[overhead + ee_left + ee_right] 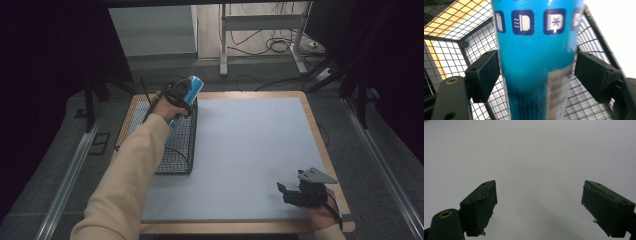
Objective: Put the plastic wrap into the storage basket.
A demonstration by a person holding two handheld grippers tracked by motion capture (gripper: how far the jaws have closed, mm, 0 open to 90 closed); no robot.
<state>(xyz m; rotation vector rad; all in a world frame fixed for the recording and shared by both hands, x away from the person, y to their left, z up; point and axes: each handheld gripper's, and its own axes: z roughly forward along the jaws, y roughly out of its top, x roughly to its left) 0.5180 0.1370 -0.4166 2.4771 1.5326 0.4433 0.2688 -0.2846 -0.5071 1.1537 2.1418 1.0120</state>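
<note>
Now over the wire basket [176, 150] at the bench's left edge: blue can [536, 62] upright between left gripper [537, 72] pads, right pad clear, grip apparently loosened; right gripper [539, 207] open, far off.

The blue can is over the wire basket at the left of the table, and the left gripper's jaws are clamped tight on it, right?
Not quite. The blue can is over the wire basket, but the left gripper is not clamped: the left gripper view shows a gap between the right pad and the can.
</note>
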